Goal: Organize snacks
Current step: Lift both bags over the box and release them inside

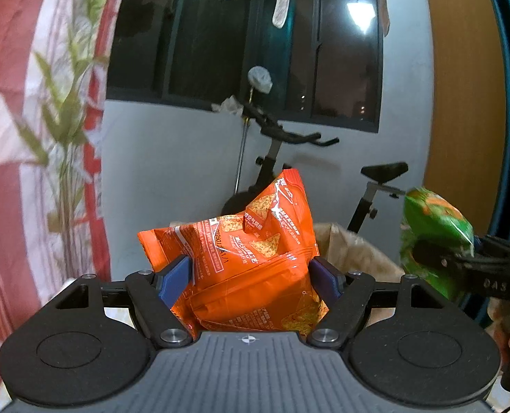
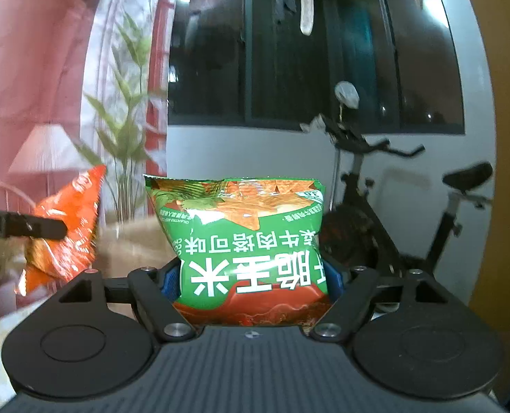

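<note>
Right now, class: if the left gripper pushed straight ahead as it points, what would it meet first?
The left gripper is already shut on the orange bag. Beyond that, probably the exercise bike by the wall under the window, though depth is unclear.

The orange bag (image 1: 244, 261) is sitting between the left gripper's (image 1: 251, 277) fingers, left of the green bag (image 2: 244, 241); an exercise bike (image 1: 289, 158) is standing behind.

The orange snack bag (image 1: 251, 258) and green snack bag (image 2: 248, 237) are glossy, crinkled plastic film. Each claw (image 1: 251, 280) is matt black plastic with smooth blue pads (image 1: 174, 280) and shiny metal pivot screws (image 1: 172, 336). The far curtain (image 1: 31, 137) is soft printed cloth.
</note>
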### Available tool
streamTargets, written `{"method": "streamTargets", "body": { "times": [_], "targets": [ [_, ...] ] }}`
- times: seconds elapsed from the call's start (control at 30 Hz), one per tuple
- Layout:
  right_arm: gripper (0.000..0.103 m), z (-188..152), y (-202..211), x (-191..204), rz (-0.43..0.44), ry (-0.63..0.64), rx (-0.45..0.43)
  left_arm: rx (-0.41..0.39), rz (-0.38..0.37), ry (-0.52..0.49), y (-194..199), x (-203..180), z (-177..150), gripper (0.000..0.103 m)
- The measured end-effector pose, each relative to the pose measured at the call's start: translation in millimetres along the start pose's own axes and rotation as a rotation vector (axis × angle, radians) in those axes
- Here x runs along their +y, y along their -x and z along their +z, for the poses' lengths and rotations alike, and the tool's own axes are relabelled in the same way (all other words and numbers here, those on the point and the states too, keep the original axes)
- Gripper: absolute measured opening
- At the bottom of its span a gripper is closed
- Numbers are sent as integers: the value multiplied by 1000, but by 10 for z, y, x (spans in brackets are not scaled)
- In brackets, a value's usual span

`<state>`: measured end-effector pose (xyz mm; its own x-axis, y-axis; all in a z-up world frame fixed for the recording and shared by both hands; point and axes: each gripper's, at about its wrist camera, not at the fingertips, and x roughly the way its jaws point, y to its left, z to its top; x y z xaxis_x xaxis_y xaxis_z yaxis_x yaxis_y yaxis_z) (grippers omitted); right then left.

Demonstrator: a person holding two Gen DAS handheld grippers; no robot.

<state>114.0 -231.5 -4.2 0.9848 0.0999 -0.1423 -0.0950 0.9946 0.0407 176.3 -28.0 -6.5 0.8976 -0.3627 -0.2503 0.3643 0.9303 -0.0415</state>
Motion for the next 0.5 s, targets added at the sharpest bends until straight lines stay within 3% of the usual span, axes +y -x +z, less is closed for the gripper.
{"method": "streamTargets", "body": {
  "times": [0.1,0.23,0.5],
  "targets": [
    [78,203,-249,-7,12,-10,-18,-5,18,3,-224,20,113,78],
    [78,335,-629,108,-3,78,-9,18,30,61,-545,62,255,78],
    [78,278,-1211,195,-14,94,59,35,22,66,-906,71,357,78]
  ]
}}
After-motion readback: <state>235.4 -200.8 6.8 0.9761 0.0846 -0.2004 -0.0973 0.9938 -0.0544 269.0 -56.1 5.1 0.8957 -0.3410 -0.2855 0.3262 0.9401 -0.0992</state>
